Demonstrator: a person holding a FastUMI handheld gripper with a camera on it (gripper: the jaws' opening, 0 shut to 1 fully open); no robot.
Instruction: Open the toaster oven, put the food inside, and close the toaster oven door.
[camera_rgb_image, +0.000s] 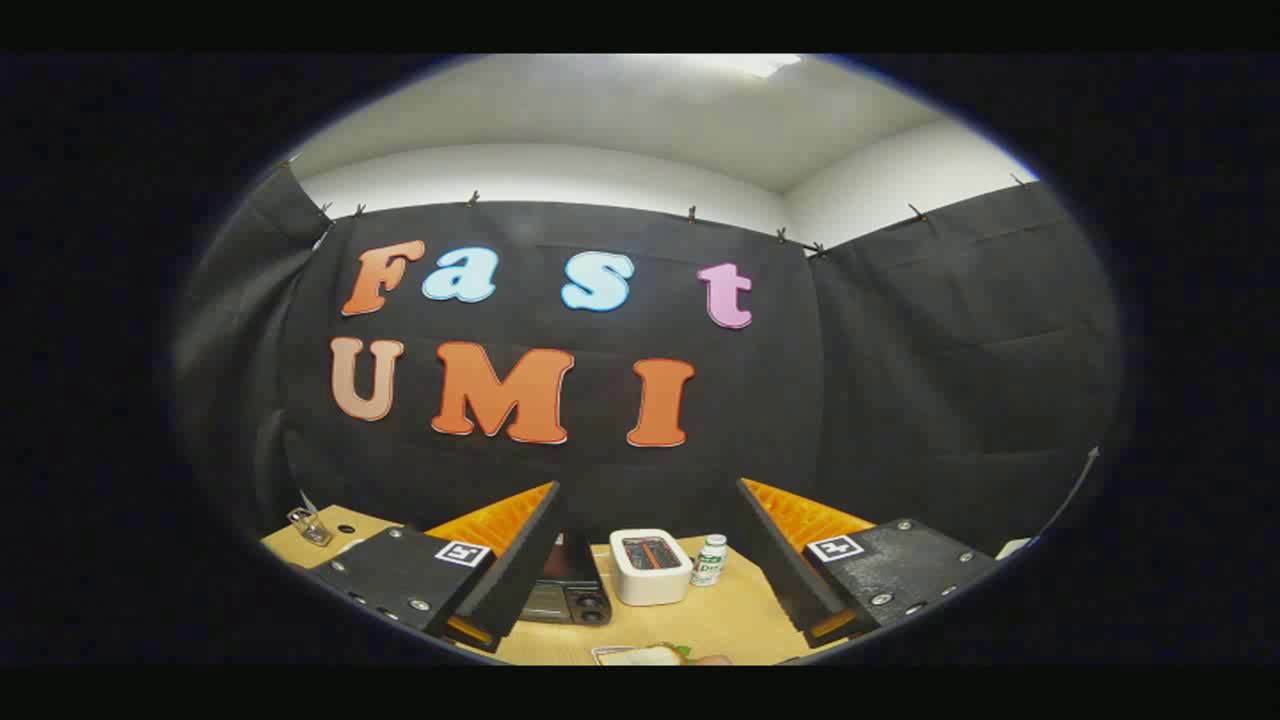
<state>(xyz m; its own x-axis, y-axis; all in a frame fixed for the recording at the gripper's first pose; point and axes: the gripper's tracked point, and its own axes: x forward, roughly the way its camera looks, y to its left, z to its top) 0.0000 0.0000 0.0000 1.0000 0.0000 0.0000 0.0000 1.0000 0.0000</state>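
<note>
here the toaster oven (570, 592) is a small dark box on the wooden table (735, 615), partly hidden behind the left finger; two round knobs show on its lighter lower front, and the door looks shut, though little of it shows. it sits just ahead of the fingers, left of a single white box (650, 566) with a dark, reddish top. one small white bottle (710, 560) with a green label stands just right of that box. nearest the camera, between the fingers, one plate (640, 655) with food (700, 657) peeks in, too cut off to tell what kind. one metal clip (310, 526) lies far left on the table. the gripper (650, 625) hovers above, jaws spread wide, holding nothing.
</note>
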